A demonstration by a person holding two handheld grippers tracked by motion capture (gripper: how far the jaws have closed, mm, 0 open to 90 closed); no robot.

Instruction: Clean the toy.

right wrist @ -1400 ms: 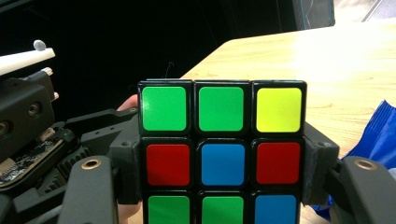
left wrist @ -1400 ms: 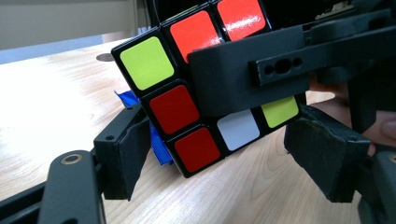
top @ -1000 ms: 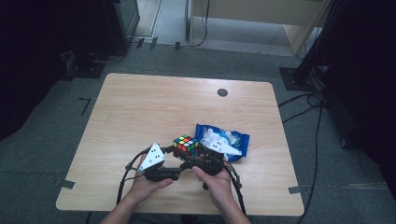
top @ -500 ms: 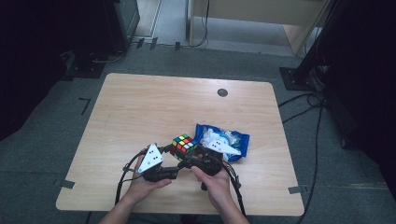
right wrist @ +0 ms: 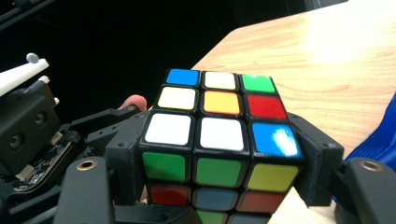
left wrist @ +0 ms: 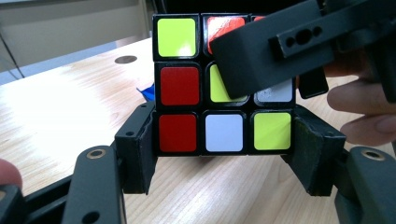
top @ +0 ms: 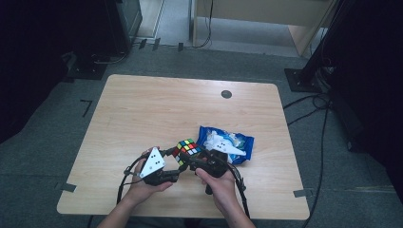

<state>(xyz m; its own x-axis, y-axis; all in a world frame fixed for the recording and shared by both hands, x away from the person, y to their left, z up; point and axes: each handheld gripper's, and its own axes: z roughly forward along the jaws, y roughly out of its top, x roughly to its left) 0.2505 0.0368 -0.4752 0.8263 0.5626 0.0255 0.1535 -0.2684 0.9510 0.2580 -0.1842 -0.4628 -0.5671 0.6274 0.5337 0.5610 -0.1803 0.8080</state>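
Observation:
A scrambled Rubik's cube (top: 188,147) is held just above the wooden table (top: 142,109) near its front edge, between both hands. My left gripper (top: 177,156) comes in from the left. Its jaws have just been closing, and in the left gripper view the pads press the two sides of the bottom layer of the cube (left wrist: 180,86). My left gripper (left wrist: 224,156) is shut on it. My right gripper (top: 194,158) comes in from the right, and one of its jaws crosses the cube's upper right. In the right gripper view my right gripper (right wrist: 219,175) clamps the cube (right wrist: 219,102) on both sides.
A blue snack bag (top: 240,142) lies on the table just right of the cube, partly under my right gripper's white plate, and its edge (right wrist: 378,135) is near the right jaw. A dark round hole (top: 226,94) sits at the table's far side. Cables trail toward the front edge.

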